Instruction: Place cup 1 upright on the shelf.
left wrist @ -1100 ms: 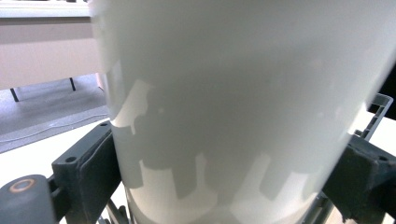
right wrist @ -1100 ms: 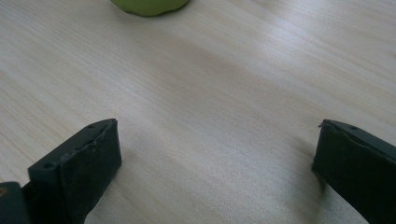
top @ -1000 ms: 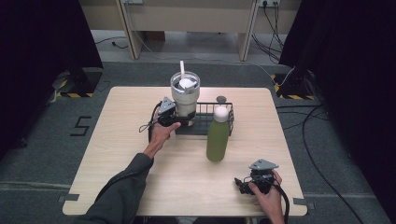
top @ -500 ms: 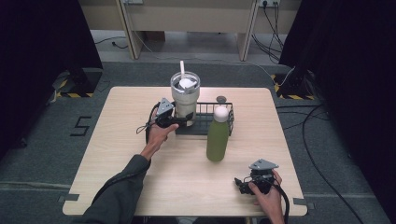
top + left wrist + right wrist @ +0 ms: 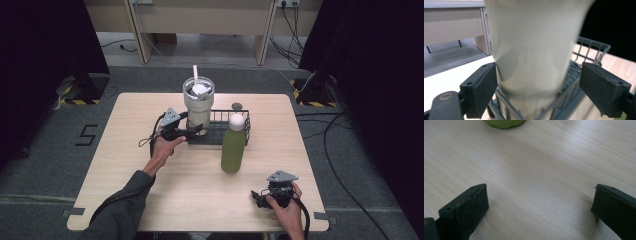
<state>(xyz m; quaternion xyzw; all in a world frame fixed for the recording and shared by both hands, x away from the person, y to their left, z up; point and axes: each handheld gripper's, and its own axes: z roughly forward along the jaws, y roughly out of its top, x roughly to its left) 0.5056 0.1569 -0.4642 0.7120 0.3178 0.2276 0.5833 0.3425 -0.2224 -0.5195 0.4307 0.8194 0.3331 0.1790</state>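
A grey-beige tumbler point(image 5: 199, 107) with a lid and a white straw stands at the left end of a black wire basket point(image 5: 235, 131). My left gripper point(image 5: 196, 131) is open beside it, one jaw on each side of the tumbler's lower body. In the left gripper view the left pad point(image 5: 485, 92) sits against the tumbler point(image 5: 534, 50), while the right pad point(image 5: 604, 91) stands clear over the basket point(image 5: 594, 47). A green bottle point(image 5: 233, 147) with a white cap stands upright in front of the basket. My right gripper point(image 5: 257, 197) rests open on the table near the front right, nothing between its jaws.
A small dark round disc point(image 5: 237, 106) lies on the table behind the basket. The bottle's green base point(image 5: 504, 123) shows at the top of the right gripper view, with bare wood between it and my right gripper point(image 5: 539, 212). Cables trail on the floor at right.
The left gripper has shifted slightly left and toward the person beside the tumbler. The right gripper has not moved.
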